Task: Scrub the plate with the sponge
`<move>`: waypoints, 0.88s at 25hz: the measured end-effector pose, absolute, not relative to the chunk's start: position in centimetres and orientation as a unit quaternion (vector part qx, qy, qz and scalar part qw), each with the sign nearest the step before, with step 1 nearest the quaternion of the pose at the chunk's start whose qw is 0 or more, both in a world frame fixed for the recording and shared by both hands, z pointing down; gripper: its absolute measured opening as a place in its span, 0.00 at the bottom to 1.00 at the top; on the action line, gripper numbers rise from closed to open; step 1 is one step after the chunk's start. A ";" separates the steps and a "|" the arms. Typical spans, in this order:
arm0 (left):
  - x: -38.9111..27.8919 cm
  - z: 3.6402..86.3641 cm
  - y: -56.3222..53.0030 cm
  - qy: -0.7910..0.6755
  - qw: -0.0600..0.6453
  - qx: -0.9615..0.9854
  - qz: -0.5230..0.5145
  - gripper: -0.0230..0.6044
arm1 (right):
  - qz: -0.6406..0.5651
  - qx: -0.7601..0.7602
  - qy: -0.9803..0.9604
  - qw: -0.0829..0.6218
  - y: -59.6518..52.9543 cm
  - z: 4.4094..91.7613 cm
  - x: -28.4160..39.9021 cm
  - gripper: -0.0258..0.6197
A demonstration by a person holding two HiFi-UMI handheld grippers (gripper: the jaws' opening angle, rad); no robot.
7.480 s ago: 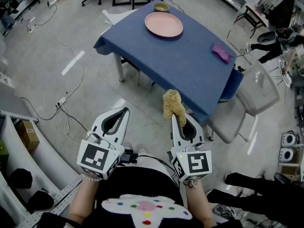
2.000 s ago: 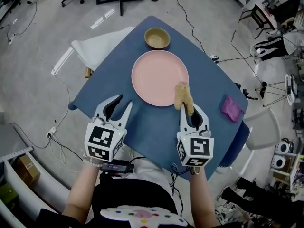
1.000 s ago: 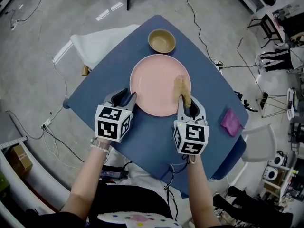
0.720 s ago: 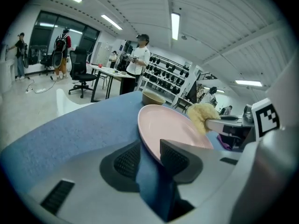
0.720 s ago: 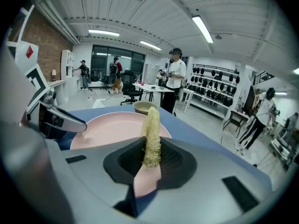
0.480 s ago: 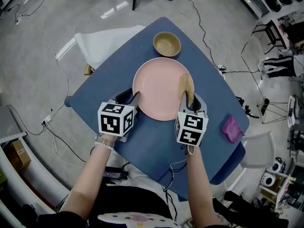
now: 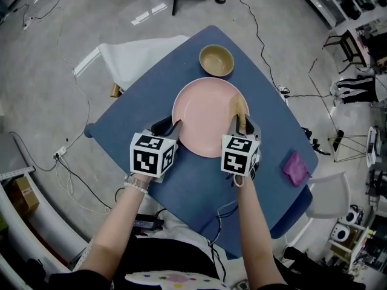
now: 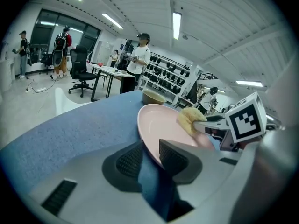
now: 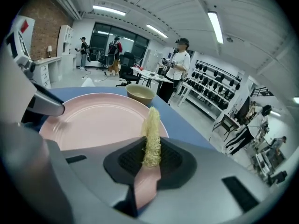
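i've brought both grippers in to the pink plate (image 7: 202,125) at mid-table. the right gripper (image 7: 242,121) pinches the yellow sponge (image 7: 238,106) tight, now down at the plate's right side. the left gripper (image 7: 170,125) straddles the near-left rim, jaws wide and just closing, not clamped yet. once it's braced, scrubbing can start.

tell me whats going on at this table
A person works two handheld grippers over a blue table. The right gripper is shut on a yellow sponge, whose tip is at the right side of the pink plate. The left gripper has the plate's near rim between its jaws, which have just been closing but don't visibly grip it yet. A tan bowl sits beyond the plate.
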State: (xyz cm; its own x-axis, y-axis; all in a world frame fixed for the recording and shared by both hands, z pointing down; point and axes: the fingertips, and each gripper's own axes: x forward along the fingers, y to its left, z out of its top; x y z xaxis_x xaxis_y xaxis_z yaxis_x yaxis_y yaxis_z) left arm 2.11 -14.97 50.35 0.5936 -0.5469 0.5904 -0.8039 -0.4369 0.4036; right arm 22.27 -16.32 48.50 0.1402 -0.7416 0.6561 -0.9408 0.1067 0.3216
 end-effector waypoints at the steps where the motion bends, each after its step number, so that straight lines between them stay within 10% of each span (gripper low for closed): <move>1: 2.1 50.4 -14.9 -0.409 0.338 0.826 0.190 0.23 | 0.132 0.653 -0.642 0.381 -16.4 48.8 22.3 0.13; 22: 2.3 50.2 -14.8 -0.399 0.332 0.833 0.190 0.23 | 0.120 0.602 -0.634 0.470 -19.1 50.9 22.7 0.13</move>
State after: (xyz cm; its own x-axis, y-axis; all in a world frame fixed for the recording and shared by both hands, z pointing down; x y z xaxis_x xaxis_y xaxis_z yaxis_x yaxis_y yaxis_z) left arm 2.31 -14.83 50.22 0.6100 -0.5389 0.5810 -0.7908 -0.4611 0.4026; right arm 22.71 -19.14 50.92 0.1684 -0.6501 0.7409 -0.8765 0.2452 0.4143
